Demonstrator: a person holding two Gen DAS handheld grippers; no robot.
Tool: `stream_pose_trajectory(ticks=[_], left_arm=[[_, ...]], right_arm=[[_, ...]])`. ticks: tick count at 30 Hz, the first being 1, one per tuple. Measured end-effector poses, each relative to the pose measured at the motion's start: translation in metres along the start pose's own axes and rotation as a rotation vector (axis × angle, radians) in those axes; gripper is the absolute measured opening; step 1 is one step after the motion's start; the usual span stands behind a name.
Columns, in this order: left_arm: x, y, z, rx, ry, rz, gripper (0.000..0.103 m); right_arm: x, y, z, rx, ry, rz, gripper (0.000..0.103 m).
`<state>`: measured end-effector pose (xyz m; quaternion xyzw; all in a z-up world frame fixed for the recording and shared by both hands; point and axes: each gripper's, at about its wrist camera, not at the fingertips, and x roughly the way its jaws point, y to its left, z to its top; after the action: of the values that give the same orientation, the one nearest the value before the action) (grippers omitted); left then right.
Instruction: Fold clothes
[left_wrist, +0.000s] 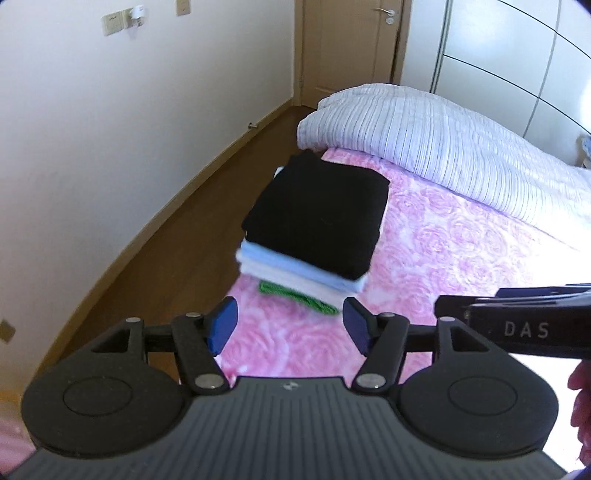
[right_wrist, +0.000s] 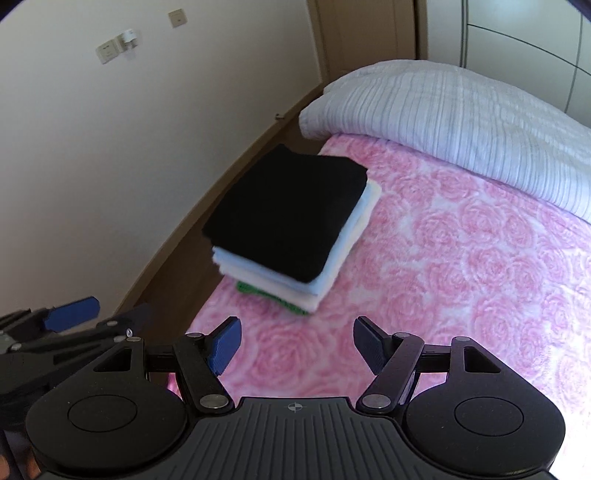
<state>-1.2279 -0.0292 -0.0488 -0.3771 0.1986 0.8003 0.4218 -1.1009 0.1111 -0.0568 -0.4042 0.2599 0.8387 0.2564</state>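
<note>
clothes (left_wrist: 317, 221) sit folded in a neat stack near the left edge of the pink bed (left_wrist: 461, 258), black piece on top, green at the bottom. left gripper (left_wrist: 290, 325) and right gripper (right_wrist: 295, 343) both hang wide open and empty above the bed. looks like folding's done here; next garment isn't in view.
</note>
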Motion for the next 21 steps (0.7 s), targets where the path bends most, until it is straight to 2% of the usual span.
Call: stream_pose_trajectory(ticks=[7,16,21], left_arm=[[-0.015,-0.014,-0.028,-0.067,0.035,0.038,0.059],[0.001,-0.019,-0.027,-0.057,0.091,0.015,0.059],[0.029,-0.015,-0.014,-0.037,0.127,-0.019,0.059]], right_arm=[[-0.014,-0.013,-0.022,-0.033,0.023,0.066,0.071],[0.004,-0.022,-0.016,-0.009,0.074,0.020,0.071],[0.016,-0.027,-0.011,0.012,0.100,-0.009,0.071]])
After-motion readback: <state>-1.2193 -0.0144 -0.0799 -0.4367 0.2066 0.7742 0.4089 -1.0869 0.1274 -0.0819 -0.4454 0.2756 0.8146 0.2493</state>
